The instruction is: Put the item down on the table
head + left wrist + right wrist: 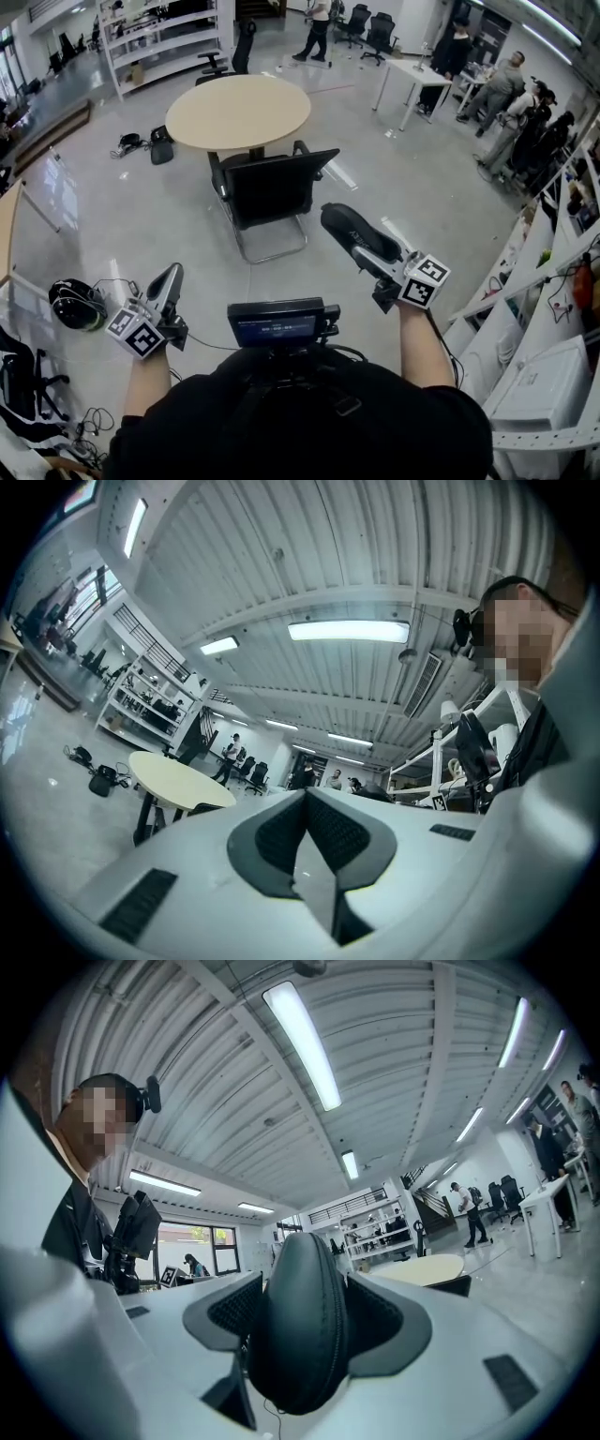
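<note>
While the black zip case [354, 232] is clamped between the jaws of the right gripper [305, 1316], right of centre and in the air, nothing has been set down yet. The round table [239, 111] is seen well apart, upper centre, beyond a black chair [272, 187]. The left gripper [307, 836] is carried with its 2 jaws pressed together, empty
</note>
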Motion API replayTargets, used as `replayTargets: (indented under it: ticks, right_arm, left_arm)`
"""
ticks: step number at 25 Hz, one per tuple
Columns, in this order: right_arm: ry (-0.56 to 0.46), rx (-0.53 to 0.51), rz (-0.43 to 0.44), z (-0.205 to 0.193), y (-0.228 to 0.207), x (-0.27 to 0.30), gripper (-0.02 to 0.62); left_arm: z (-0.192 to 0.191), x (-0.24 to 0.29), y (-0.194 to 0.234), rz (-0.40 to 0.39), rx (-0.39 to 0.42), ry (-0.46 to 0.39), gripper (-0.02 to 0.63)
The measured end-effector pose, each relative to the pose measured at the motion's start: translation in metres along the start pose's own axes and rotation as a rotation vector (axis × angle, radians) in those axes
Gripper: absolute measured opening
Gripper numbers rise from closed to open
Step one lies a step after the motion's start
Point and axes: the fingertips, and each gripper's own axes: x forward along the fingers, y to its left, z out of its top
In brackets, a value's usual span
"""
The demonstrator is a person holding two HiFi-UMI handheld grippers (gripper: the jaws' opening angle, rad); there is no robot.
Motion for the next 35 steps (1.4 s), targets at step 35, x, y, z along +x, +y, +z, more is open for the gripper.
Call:
replayTargets:
  ticks: [35]
  right_arm:
    - [-0.127, -0.101, -0.548, 0.146, -0.363, -0.216, 0.276]
  left_arm:
    - [-0.094, 0.570, -0.094, -0.582, -0.062, 0.158, -0.004]
